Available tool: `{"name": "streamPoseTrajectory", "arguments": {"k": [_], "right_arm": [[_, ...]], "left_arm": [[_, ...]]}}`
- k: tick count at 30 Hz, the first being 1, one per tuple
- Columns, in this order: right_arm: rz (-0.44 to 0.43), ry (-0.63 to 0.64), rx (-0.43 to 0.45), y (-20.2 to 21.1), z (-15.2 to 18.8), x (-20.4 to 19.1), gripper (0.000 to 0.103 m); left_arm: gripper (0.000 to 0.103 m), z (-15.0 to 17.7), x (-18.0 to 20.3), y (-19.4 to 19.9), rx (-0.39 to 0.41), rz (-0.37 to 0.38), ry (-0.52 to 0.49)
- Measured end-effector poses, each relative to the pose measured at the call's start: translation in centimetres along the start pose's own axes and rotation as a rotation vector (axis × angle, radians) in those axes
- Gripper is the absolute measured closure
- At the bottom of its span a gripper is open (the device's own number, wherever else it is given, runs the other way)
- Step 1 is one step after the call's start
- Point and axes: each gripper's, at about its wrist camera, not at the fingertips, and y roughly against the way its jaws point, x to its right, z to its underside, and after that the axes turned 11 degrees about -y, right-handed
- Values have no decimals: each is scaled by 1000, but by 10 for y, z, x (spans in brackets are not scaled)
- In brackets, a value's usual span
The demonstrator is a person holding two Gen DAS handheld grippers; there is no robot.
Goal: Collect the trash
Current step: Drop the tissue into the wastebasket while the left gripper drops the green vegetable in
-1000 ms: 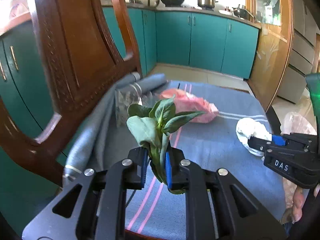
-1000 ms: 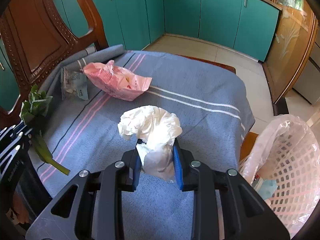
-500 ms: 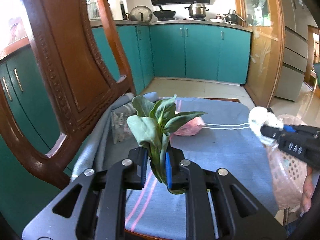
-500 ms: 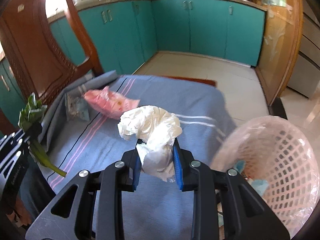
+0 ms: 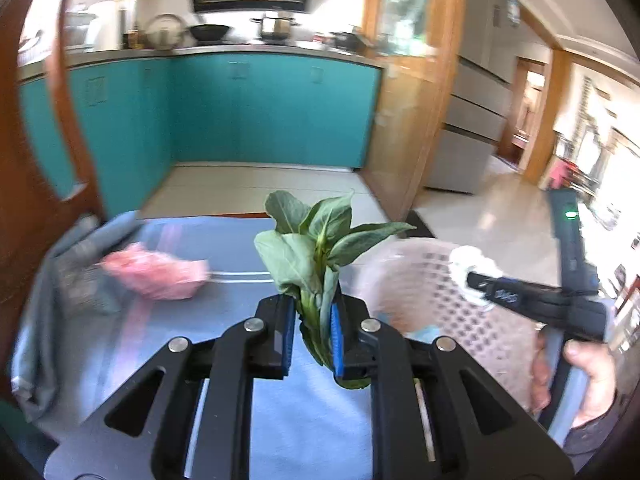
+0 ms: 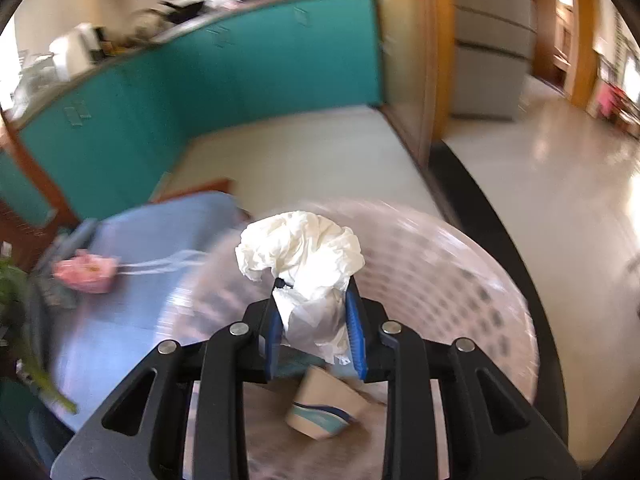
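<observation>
**A:** any readable writing? There's white lettering on the side of the right gripper [image 5: 480, 286] but it's too blurred for me.

**B:** same, can't read it. Left gripper [image 5: 312, 334] fingers [image 5: 285, 332] are clenched on the stalks of a leafy green vegetable sprig [image 5: 316, 252], above the blue striped cloth [image 5: 240, 264]. Right fingers [image 6: 355, 330] grip a crumpled white paper wad [image 6: 304, 264], right over the pale pink perforated plastic basket [image 6: 460, 280].

**A:** and a tan paper cup with a teal band [image 6: 320, 408] lies inside it. A crumpled pink plastic bag [image 5: 154, 276] sits on the cloth.
</observation>
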Motion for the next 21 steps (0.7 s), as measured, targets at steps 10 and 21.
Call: {"name": "streamPoseTrajectory", "arguments": {"k": [10,21], "right_arm": [[32,-117,-15,1,-4,35,74],[24,-130,-7,10,-7,45,74]], "left_arm": [[87,5,75,-63,-105,180,-81],[87,13,95,-86,-161,183,-125]]}}
